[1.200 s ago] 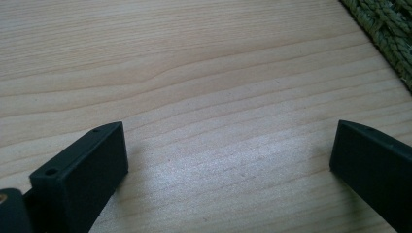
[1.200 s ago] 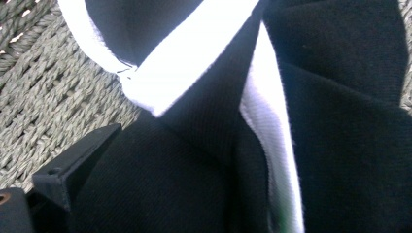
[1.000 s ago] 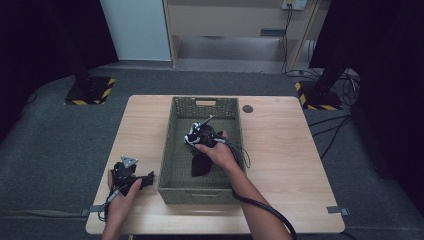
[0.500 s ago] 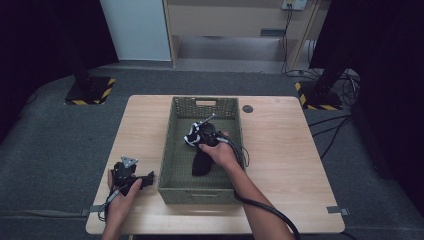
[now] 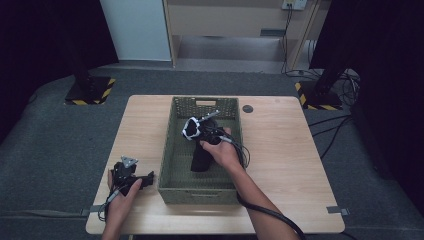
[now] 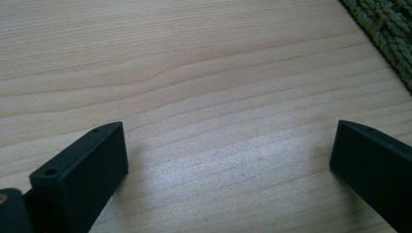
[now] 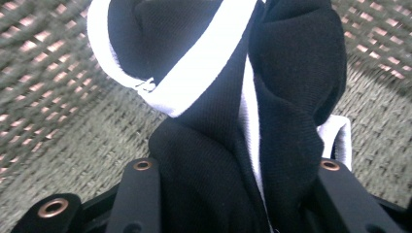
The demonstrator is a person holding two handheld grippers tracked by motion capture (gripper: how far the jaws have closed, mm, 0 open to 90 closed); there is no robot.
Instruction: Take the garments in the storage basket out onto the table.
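two grippers are at work over a pale wooden table [image 5: 280,150]; the right gripper [image 5: 200,131] is inside a green woven basket [image 5: 172,150] that sits in the middle of the tabletop, and the left gripper [image 5: 131,176] rests on the bare wood just beside the basket's near left corner.

the right forearm comes in from the bottom edge and reaches forward and slightly left over the basket's near wall, the right hand [image 5: 222,150] wrapped round the gripper body with its cable trailing back along the arm; the jaws point toward the far left part of the basket and are pinched on a black cloth with white trim [image 7: 233,121]; in the right gripper view the fabric is bunched between the two jaws and rises above them, a white band curving across its top, with the basket's weave behind it; from the high view the cloth's dark lower part lies against the basket floor near the hand.

the left hand [image 5: 120,192] lies low at the table's near left edge, holding its gripper flat, jaws aimed toward the basket; in the left gripper view the jaws stand spread wide over plain wood grain, nothing between them, the basket's weave at the upper right corner.
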